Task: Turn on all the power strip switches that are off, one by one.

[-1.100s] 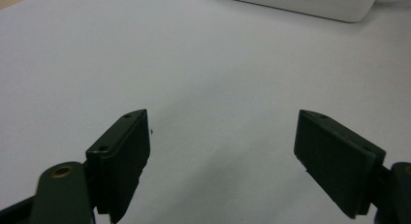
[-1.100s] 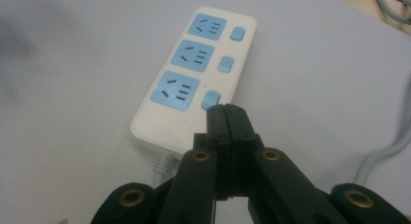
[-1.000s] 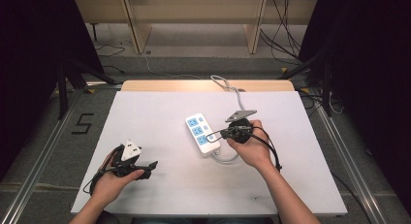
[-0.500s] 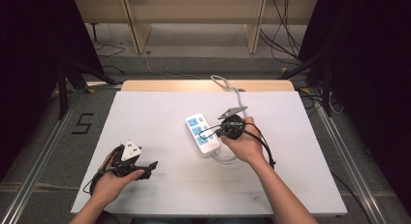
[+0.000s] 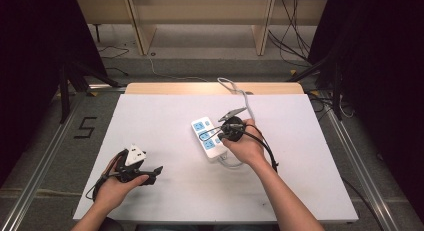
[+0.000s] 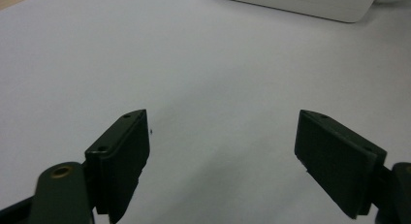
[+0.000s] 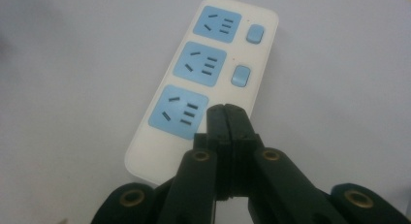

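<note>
A white power strip with blue sockets lies at the middle of the white table. My right gripper hovers over it, jaws shut and empty. In the right gripper view the strip lies lengthwise ahead. The shut tips sit over its near end, beside the nearest socket and below two blue switches. My left gripper rests at the table's front left, jaws open with nothing between them. Bare table lies under it, with the strip's side far ahead.
The strip's white cable loops off the table's far edge, over a wooden board. More of the cable curls beside the right hand. Dark floor and metal rails flank the table.
The right hand has shifted leftward, bringing its shut jaws over the strip's near end. The left hand and the strip have stayed put.
</note>
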